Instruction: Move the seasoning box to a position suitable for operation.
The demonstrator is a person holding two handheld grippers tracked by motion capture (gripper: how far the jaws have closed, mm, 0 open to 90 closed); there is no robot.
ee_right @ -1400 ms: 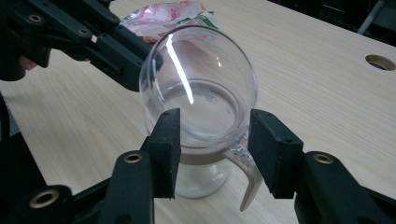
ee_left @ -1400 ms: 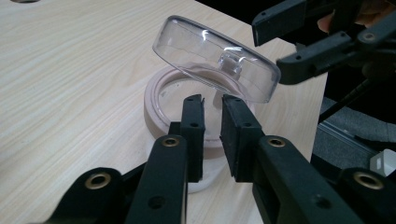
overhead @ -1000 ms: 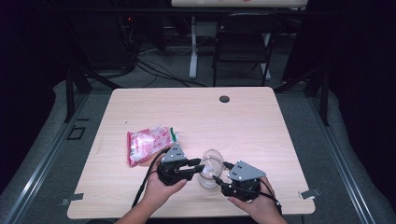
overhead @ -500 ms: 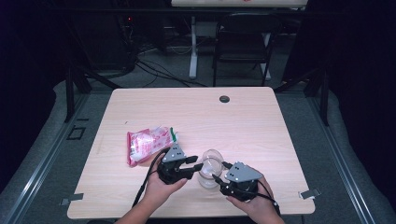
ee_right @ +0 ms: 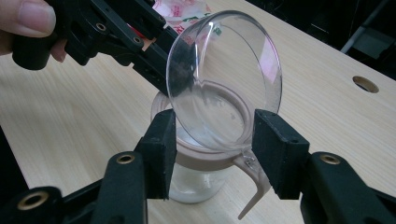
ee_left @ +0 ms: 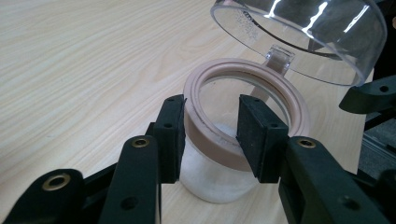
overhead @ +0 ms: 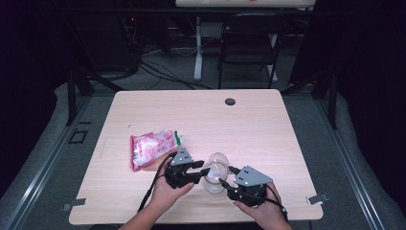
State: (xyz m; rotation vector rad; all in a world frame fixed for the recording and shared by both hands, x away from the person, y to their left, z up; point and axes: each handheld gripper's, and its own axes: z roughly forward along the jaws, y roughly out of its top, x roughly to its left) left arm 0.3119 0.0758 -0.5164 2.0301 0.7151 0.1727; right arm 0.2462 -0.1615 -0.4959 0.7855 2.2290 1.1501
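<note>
Between the left gripper (ee_left: 208, 135) pads sits the pink rim of a small clear glass jar (ee_left: 219, 177), clamped there. Its clear domed hinged lid (ee_right: 224, 79) stands already swung up between the right gripper (ee_right: 212, 156) pads, spread apart; filling or closing seems left.

- The right tongs (overhead: 224, 183) sit closer to the jar (overhead: 216, 178) than one second ago, shifted left across the tabletop (overhead: 268, 139).
- The gap between the right tongs and the left tongs (overhead: 203, 170) is narrower.
- The clear lid (ee_right: 224, 79) now stands tilted open.
</note>
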